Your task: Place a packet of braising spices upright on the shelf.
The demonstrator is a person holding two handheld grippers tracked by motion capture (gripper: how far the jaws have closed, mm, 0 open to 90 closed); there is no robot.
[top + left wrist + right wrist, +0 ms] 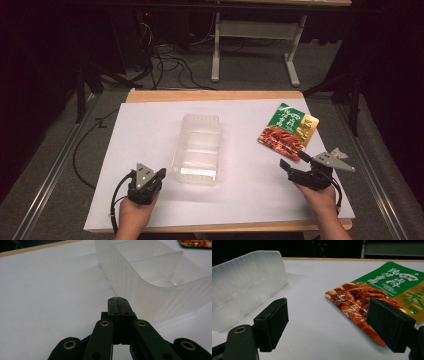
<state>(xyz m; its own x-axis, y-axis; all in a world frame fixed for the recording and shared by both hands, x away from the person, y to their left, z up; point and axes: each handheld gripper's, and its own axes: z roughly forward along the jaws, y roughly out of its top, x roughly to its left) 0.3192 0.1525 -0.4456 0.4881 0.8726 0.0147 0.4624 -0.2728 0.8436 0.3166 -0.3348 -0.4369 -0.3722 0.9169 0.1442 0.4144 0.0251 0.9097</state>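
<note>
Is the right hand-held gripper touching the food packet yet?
Apart. The high view shows white table between the right hand-held gripper and the food packet; its jaws stand open.

Two black hand-held grippers, each with a grey plate on top

The left gripper (159,174) has black jaws with brass-coloured rivets on the linkage bars, small screws near the tips, and a thin red line between the pads. The right gripper (290,163) has thick, square black pads (273,322). A black cable trails from each. No sleeves are worn.
</note>
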